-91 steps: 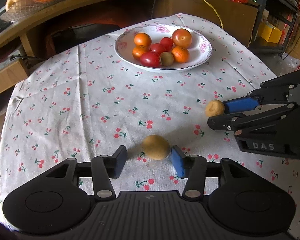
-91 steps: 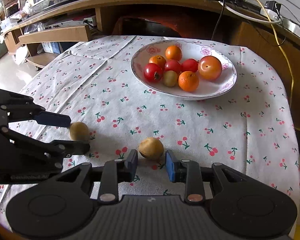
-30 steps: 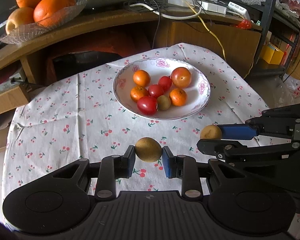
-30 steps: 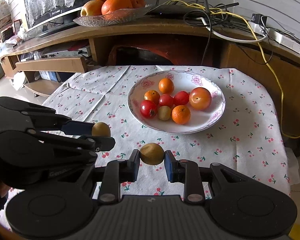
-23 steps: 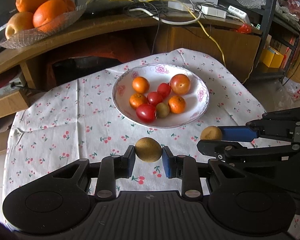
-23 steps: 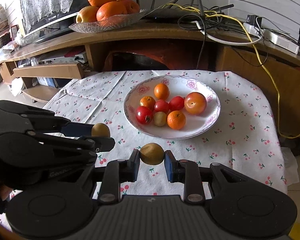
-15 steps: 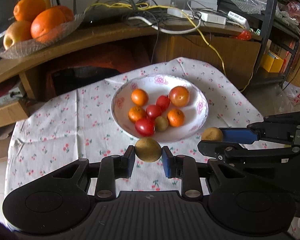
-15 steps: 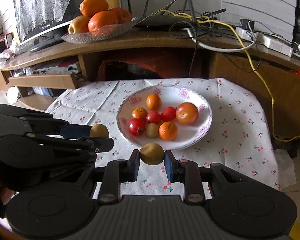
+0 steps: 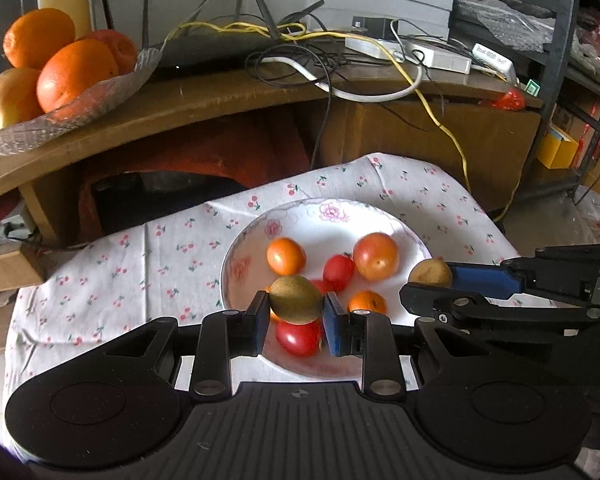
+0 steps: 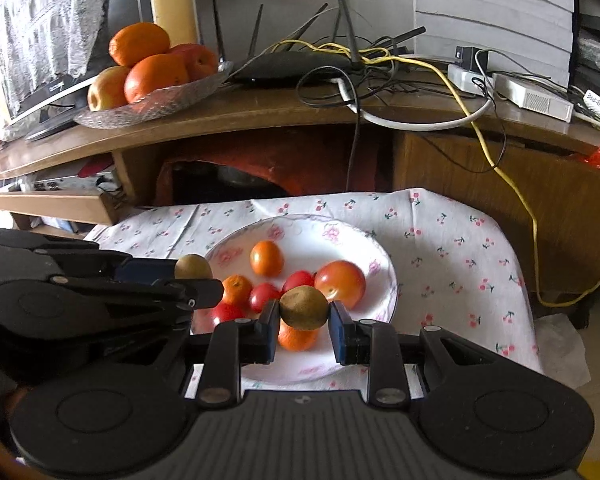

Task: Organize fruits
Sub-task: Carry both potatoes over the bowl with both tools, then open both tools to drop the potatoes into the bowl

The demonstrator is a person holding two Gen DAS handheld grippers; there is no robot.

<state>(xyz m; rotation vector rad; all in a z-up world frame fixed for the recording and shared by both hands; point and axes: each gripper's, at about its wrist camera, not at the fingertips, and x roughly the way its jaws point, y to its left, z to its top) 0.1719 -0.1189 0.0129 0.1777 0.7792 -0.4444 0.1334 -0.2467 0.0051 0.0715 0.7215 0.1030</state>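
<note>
A plate (image 9: 236,256) of fruit is sat on the cloth-covered surface (image 9: 112,280), with two kiwis held above it, one in the left tongs (image 9: 296,317) and one in the right tongs (image 10: 304,330) beside them, while a fruit dish (image 10: 172,100) is parked on the shelf (image 10: 260,114) behind.

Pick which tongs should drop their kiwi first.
Left, marginally. The left tongs hold their kiwi over the middle of the plate; the right tongs' kiwi hangs nearer its right rim.
</note>
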